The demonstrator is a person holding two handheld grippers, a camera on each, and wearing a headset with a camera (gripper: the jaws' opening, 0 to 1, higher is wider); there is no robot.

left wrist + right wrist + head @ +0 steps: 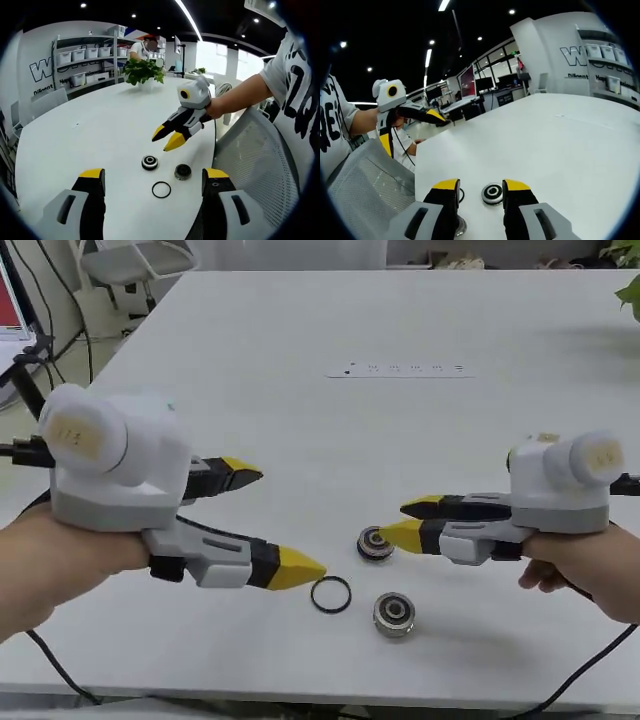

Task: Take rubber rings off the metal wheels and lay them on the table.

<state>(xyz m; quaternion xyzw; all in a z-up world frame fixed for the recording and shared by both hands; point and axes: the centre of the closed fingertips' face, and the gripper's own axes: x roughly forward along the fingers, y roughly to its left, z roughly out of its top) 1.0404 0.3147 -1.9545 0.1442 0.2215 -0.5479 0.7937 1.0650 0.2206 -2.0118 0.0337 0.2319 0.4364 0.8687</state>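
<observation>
On the white table (300,420) lie a metal wheel with a dark rubber ring on it (375,543), a bare metal wheel (394,612) and a loose black rubber ring (331,595). My left gripper (270,520) is open wide, its lower tip just left of the loose ring. My right gripper (408,521) is open, its tips just right of the ringed wheel and holding nothing. In the left gripper view the ringed wheel (149,162), bare wheel (183,171) and loose ring (161,189) lie ahead of the jaws, with the right gripper (170,137) beyond. The right gripper view has the ringed wheel (492,193) between its jaws.
A white power strip (400,369) lies farther back on the table. The front table edge runs just below the wheels. A mesh chair (260,165) stands by that edge, a potted plant (143,72) at the far end, and cables trail from both grippers.
</observation>
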